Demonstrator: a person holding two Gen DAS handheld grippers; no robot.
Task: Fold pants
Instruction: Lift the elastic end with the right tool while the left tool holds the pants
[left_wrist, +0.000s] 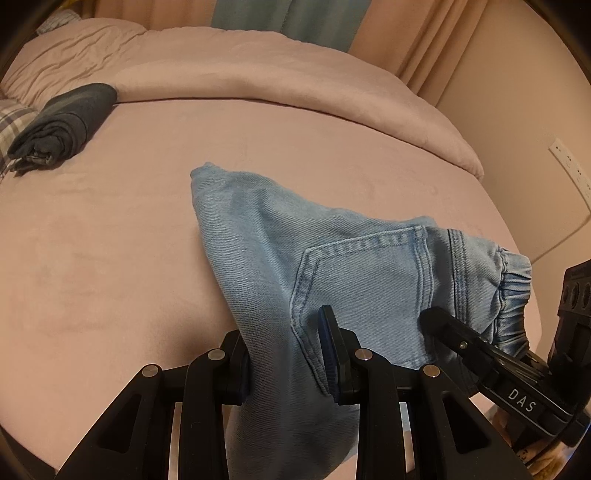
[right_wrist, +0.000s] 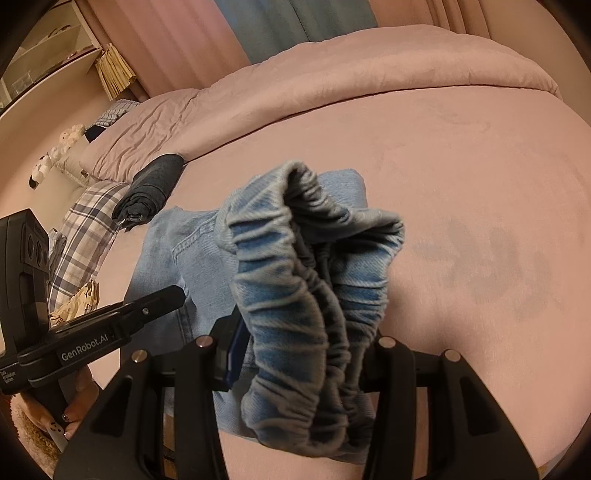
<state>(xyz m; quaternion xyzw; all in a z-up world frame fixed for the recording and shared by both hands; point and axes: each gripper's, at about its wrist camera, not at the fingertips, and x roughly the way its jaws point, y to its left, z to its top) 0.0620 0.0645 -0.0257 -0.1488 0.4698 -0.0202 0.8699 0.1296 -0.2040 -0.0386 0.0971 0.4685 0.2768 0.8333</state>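
Both tools clamp light-blue pants (left_wrist: 332, 266), waistband (right_wrist: 306, 295) bunched, on pink bed (left_wrist: 110, 240)

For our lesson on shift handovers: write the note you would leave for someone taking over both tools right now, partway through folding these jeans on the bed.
Left tool: shut on the light-blue jeans, gripping near the back pocket.
Right tool: shut on the elastic waistband, bunched and lifted between its fingers.
Where things are: the jeans' far end rests on the pink bed; the near end is held up by both tools. A folded dark garment lies apart by the plaid pillow.
Done: both grips taken.
Left: the jeans are still rumpled, no neat fold visible; probably lay them flat, fold, smooth.
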